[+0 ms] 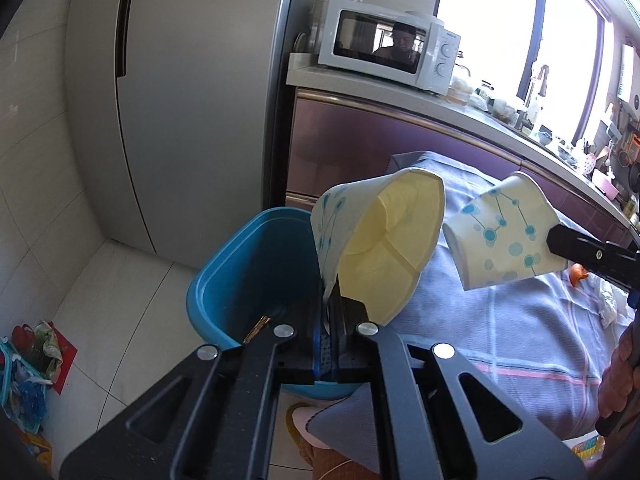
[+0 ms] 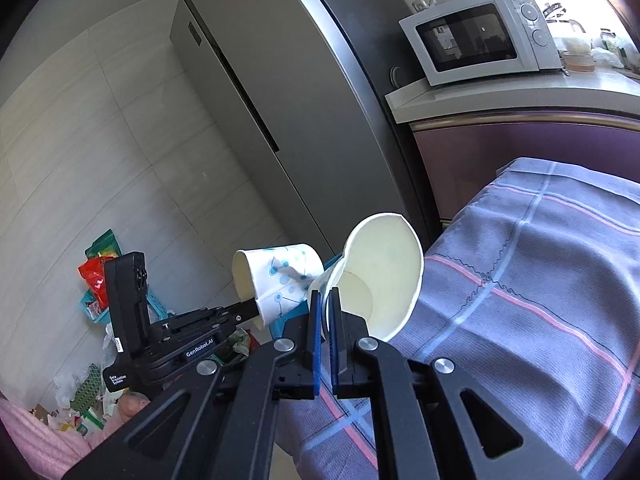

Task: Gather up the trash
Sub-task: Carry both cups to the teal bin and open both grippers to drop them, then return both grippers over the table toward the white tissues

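Observation:
My left gripper (image 1: 331, 312) is shut on the rim of a white paper cup with blue dots (image 1: 384, 248), held tilted over a blue bin (image 1: 248, 276) beside the table. My right gripper (image 2: 326, 312) is shut on the rim of a second, matching paper cup (image 2: 380, 276), held in the air just right of the first. In the left wrist view the second cup (image 1: 504, 236) hangs from the right gripper's black finger (image 1: 576, 250). In the right wrist view the first cup (image 2: 276, 276) and the left gripper (image 2: 252, 310) show at left.
A table under a purple checked cloth (image 1: 500, 320) fills the right side, with crumpled white paper (image 1: 610, 302) and an orange scrap (image 1: 578, 272) on it. A fridge (image 1: 180, 100) and a counter with a microwave (image 1: 392, 48) stand behind. Bags and clutter (image 2: 96, 276) lie on the floor.

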